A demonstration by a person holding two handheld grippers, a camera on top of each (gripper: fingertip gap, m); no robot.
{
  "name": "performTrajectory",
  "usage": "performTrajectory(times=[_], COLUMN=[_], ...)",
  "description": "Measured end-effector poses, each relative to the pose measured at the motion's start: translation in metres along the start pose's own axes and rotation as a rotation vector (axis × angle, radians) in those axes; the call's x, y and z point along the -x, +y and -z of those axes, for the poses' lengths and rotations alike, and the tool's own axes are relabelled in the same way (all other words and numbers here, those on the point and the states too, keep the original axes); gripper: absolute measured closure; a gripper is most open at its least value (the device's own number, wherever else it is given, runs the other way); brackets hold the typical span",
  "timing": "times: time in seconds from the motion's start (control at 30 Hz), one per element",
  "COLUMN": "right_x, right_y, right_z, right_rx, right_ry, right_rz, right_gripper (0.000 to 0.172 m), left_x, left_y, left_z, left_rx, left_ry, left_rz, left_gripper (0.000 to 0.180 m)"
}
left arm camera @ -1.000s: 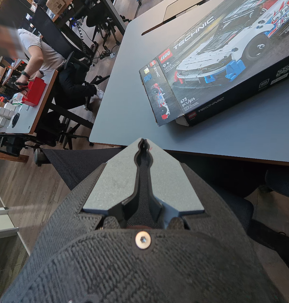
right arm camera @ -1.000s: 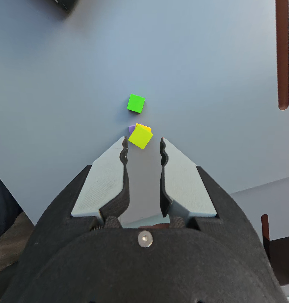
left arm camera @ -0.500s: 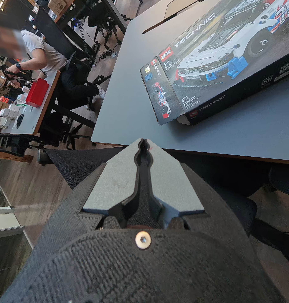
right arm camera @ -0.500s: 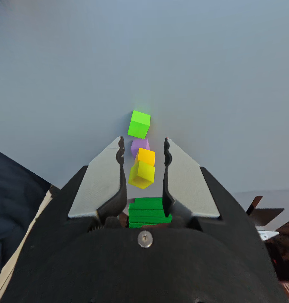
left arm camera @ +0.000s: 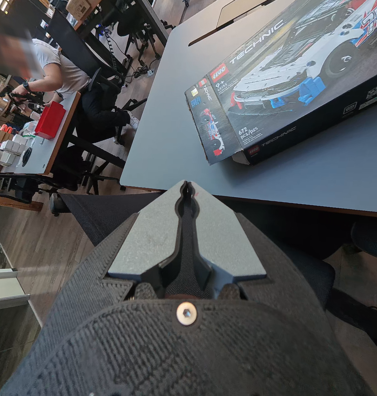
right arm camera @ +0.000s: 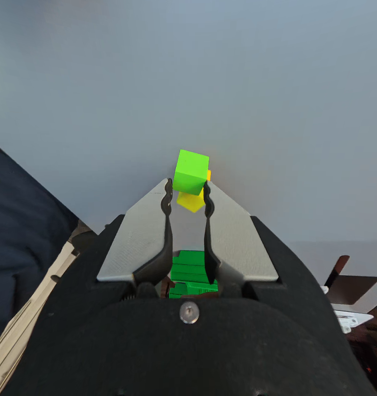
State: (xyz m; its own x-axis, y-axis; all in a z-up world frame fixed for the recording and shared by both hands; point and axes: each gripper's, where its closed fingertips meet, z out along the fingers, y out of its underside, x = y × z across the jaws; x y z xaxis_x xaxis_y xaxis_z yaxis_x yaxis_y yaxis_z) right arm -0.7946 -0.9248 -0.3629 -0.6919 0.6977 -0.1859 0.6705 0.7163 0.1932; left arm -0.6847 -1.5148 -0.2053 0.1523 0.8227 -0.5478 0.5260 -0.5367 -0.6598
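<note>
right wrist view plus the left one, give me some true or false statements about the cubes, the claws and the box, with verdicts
1. The right claw grips a green cube. True.
2. A yellow cube shows below the green cube. True.
3. The left claw stands wide open. False: it is shut, with nothing in it.
4. The toy car box stands upright on end. False: it lies flat on the grey table.
5. The green cube is red. False.

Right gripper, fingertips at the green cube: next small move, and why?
Probably lift straight up a little. The right gripper has both fingertips against the green cube, apparently clamped, with a yellow cube close below and an orange one behind; sideways motion risks knocking them.
</note>
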Motion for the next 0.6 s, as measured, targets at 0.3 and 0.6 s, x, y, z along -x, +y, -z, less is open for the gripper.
performTrajectory(times=[0.3,0.6], right_x=[0.000,0.004], right_y=[0.054,0.052], right_z=[0.011,-0.004], right_rx=[0.034,0.057], right_ry=[-0.008,-0.006], right_rz=[-0.024,-0.017], right_gripper=[0.145,0.145], left_x=[-0.001,-0.003], left_y=[0.001,0.003], left_z=[-0.001,-0.002], left_rx=[0.011,0.023], left_ry=[0.007,0.004], left_rz=[-0.005,-0.024], left_gripper=[0.180,0.180])
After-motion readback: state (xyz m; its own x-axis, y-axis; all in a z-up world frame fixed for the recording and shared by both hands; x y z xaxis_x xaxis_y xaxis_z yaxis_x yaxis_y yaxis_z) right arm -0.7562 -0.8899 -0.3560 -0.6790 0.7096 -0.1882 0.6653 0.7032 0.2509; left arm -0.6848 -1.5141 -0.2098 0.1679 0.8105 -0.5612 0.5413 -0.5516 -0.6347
